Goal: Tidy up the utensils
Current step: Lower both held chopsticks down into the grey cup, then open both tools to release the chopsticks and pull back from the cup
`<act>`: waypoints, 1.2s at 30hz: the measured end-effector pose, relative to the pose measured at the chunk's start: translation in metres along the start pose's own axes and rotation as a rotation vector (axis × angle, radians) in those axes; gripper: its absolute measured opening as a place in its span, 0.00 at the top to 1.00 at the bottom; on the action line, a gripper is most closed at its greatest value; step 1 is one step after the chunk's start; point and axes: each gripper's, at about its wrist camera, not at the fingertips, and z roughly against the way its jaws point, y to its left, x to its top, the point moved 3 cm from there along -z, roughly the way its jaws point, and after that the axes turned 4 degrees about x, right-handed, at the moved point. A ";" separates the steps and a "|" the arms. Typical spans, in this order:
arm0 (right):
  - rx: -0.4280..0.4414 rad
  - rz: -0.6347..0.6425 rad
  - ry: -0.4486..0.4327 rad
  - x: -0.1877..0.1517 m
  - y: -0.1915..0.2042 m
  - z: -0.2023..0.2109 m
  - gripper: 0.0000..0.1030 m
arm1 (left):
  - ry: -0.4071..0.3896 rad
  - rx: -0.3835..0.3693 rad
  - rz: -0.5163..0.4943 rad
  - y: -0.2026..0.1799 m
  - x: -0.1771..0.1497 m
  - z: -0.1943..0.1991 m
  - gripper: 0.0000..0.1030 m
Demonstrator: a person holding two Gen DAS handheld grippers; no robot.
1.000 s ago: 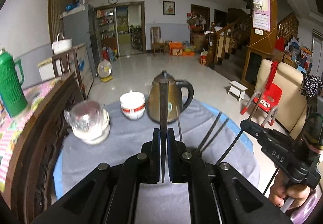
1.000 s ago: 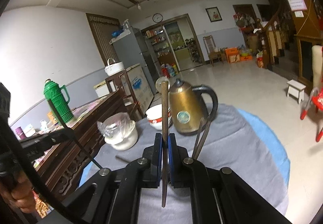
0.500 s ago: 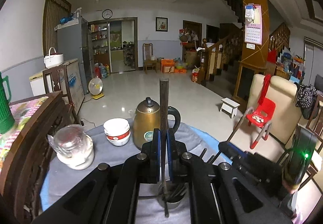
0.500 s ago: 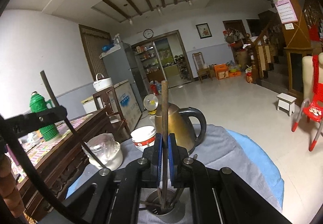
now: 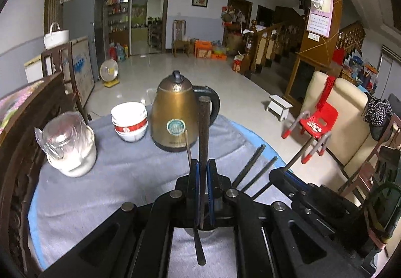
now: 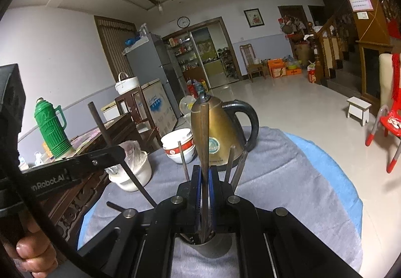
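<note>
Lowering two dark chopsticks toward a metal holder cup point(image 6: 204, 244) on a round table, each clamped upright between closed blue-padded jaws. Compared with half a second ago, sunk closer to the grey cloth point(image 5: 130, 177), kettle and bowls now level with the sticks rather than below them. Left gripper point(image 5: 203, 191) pinched tight on its chopstick point(image 5: 203, 132), lower tip hanging past the jaws, just over what looks like the cup rim, mostly hidden. Right gripper point(image 6: 204, 199) likewise shut on a tapered chopstick point(image 6: 205, 137), its foot apparently inside the cup mouth. Already standing in the holder: several more sticks point(image 6: 234, 162), fanned outward. Judged close to release, both pieces nearly seated; opening the jaws the likely remaining step for this pair.

Slim, matte, square-shouldered rods, hard and slick, prone to tipping once freed. Brushed steel cup, dull sheen. Brass-toned kettle point(image 5: 175, 115) with black handle, glossy and dented-looking. Stacked white bowls point(image 5: 129, 121) banded in red, glazed. Plastic-wrapped white pot point(image 5: 70, 150), crinkled film on top. Soft napped cloth over blue underlay.
</note>
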 end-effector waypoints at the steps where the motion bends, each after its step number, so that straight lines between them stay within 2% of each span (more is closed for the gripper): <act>1: 0.002 -0.001 0.006 -0.002 0.000 -0.001 0.94 | 0.008 -0.005 -0.001 0.000 -0.001 -0.001 0.94; 6: 0.008 -0.004 0.036 -0.013 0.003 -0.002 0.93 | 0.023 -0.022 -0.013 0.002 -0.008 0.008 0.92; 10: 0.014 -0.007 0.054 -0.020 0.005 -0.001 0.91 | -0.004 -0.027 -0.019 0.006 -0.010 0.025 0.70; 13: 0.032 -0.023 0.065 -0.023 0.005 0.001 0.90 | -0.050 -0.017 -0.025 0.011 -0.012 0.046 0.65; 17: 0.071 -0.058 0.087 -0.029 0.003 0.008 0.90 | -0.097 0.029 -0.001 0.028 -0.022 0.072 0.37; 20: 0.097 -0.097 0.082 -0.035 -0.002 0.018 0.83 | -0.114 0.098 0.003 0.039 -0.036 0.084 0.27; 21: 0.103 -0.112 0.077 -0.037 -0.004 0.021 0.77 | -0.113 0.128 0.003 0.043 -0.041 0.086 0.25; 22: 0.113 -0.136 0.067 -0.040 -0.007 0.026 0.67 | -0.109 0.153 0.006 0.046 -0.046 0.087 0.22; 23: 0.117 -0.149 0.060 -0.041 -0.009 0.030 0.60 | -0.102 0.179 0.011 0.050 -0.052 0.087 0.21; 24: 0.119 -0.160 0.044 -0.044 -0.009 0.036 0.39 | -0.086 0.217 0.014 0.053 -0.060 0.086 0.20; 25: 0.119 -0.161 0.027 -0.045 -0.009 0.040 0.37 | -0.071 0.241 0.016 0.055 -0.066 0.084 0.19; 30: 0.057 -0.099 -0.014 -0.055 0.001 0.061 0.37 | 0.004 0.360 -0.003 0.062 -0.095 0.071 0.18; 36: 0.001 -0.038 -0.026 -0.063 0.016 0.085 0.37 | -0.007 0.428 0.013 0.068 -0.109 0.083 0.17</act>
